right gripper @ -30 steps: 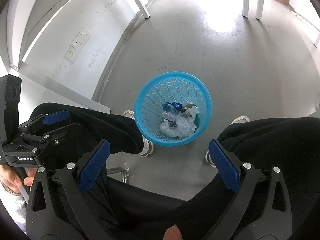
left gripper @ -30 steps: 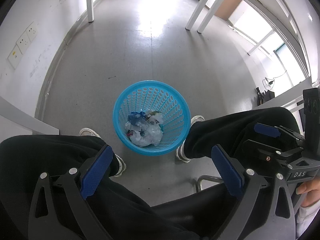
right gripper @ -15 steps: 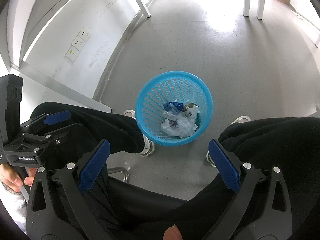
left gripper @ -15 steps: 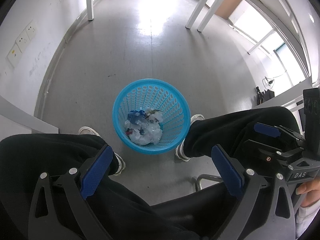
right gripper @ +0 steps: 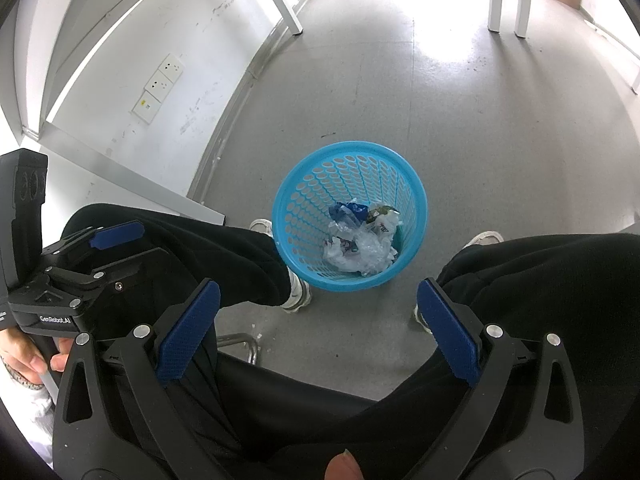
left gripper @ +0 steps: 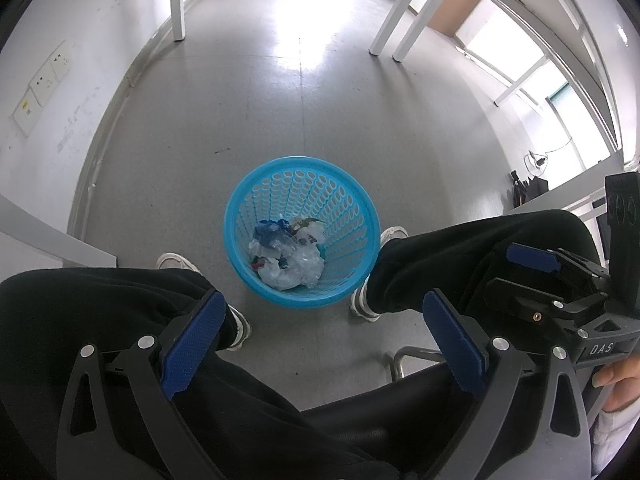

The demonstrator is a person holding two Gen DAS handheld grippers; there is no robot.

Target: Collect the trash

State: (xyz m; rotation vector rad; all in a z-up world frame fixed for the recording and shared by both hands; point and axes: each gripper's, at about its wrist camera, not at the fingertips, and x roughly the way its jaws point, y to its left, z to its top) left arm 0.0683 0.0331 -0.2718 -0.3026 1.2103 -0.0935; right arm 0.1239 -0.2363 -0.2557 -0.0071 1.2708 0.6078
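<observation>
Honestly not much has changed over the last second. The bin (left gripper: 302,232) sits at pretty much the same spot in both wrist views, maybe drifting a hair toward 9 o'clock in the left one, so both grippers are basically holding still up above the lap.

Left gripper (left gripper: 320,344): jaws spread wide, nothing between the blue pads, same as a second ago. Right gripper (right gripper: 318,330): same deal, wide open and empty. From the left wrist view the right one also shows at 3 o'clock, with a hand (left gripper: 616,384) on its handle. The right wrist view catches the left one at 9 o'clock.

The trash (left gripper: 286,256) is already down in the bottom of the blue bin, a crumpled clump of clear plastic, white wrappers and a blue scrap (right gripper: 346,212). The bin stands upright on the grey floor (left gripper: 240,92) between the person's two shoes (left gripper: 176,260), roughly dead centre in the left view and a little toward 1 o'clock of centre in the right view.

What that means, as far as I can judge: with both jaws empty and the floor around the bin showing no loose litter, this looks like either the tail end of the job or a pause between pieces. I can't see any counter top from here, so if more trash is left it's out of frame. The legs (right gripper: 192,256) crowd the bin on both sides, so any next drop wants to come in straight over the rim.
</observation>
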